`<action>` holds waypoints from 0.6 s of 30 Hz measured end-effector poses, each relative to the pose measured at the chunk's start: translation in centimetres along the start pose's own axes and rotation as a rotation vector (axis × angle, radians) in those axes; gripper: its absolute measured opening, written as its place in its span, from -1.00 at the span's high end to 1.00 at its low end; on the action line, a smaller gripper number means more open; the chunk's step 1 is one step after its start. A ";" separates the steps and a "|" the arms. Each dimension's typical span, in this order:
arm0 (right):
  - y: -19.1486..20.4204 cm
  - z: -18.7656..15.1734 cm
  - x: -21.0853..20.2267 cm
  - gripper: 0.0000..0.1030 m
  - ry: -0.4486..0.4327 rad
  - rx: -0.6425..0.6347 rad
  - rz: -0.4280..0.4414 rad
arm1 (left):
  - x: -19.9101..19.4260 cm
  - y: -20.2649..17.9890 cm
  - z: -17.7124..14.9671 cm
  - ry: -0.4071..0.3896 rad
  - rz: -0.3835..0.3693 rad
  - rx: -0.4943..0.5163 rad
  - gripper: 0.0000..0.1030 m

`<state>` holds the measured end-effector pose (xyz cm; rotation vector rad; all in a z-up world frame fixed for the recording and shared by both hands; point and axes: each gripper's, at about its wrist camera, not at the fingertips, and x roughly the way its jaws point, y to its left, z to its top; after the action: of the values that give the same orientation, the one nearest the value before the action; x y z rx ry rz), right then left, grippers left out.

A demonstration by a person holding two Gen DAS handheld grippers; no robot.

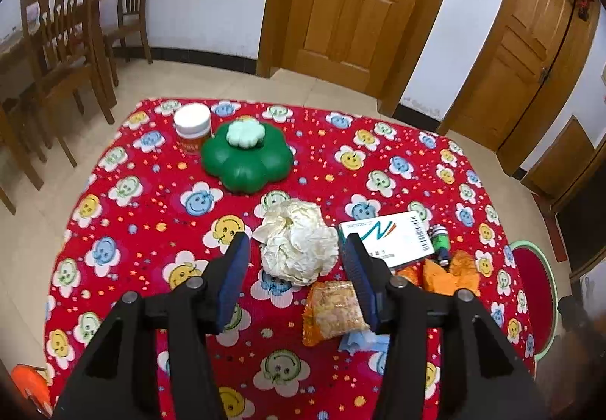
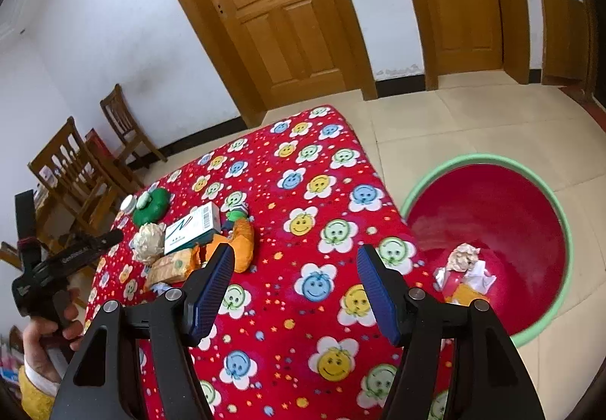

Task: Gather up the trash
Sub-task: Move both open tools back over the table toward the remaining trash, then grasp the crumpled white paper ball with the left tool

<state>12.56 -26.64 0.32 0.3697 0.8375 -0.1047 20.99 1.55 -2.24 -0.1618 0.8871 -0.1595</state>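
A crumpled off-white paper ball [image 1: 299, 245] lies on the red smiley-flower tablecloth [image 1: 151, 215]. My left gripper [image 1: 294, 249] hovers over it, open, one finger on each side, pads not pressing. Right beside the ball lie a clear snack packet [image 1: 335, 310], a white barcode box [image 1: 390, 234] and an orange wrapper [image 1: 450, 274]. My right gripper [image 2: 295, 268] is open with nothing in it, over bare cloth near the table's right edge. A red basin with a green rim [image 2: 492, 207] stands on the floor and holds crumpled trash [image 2: 466, 268].
A green flower-shaped box [image 1: 246, 162] and a white-lidded jar [image 1: 192, 128] stand at the table's far left. A small green bottle [image 1: 439, 238] lies by the box. Wooden chairs [image 1: 60, 52] stand left, doors [image 1: 352, 3] behind. A person's hand [image 2: 49, 329] holds the left tool.
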 end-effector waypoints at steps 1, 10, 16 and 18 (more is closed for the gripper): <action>0.2 0.1 0.4 -0.33 0.005 -0.003 0.000 | 0.5 0.1 0.0 0.005 -0.002 -0.003 -0.04; 1.5 0.7 3.6 -0.33 0.048 -0.025 0.001 | 3.8 0.7 -0.1 0.042 -0.031 -0.050 -0.18; 2.6 0.9 5.8 -0.33 0.075 -0.044 0.012 | 4.9 0.2 -0.3 0.057 -0.084 -0.061 -0.18; 3.0 0.8 6.6 -0.33 0.089 -0.052 0.017 | 5.1 0.1 -0.4 0.057 -0.096 -0.059 -0.18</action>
<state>18.28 -23.76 -3.22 0.3344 0.9225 -0.0505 23.85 0.53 -6.34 -0.2566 0.9421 -0.2286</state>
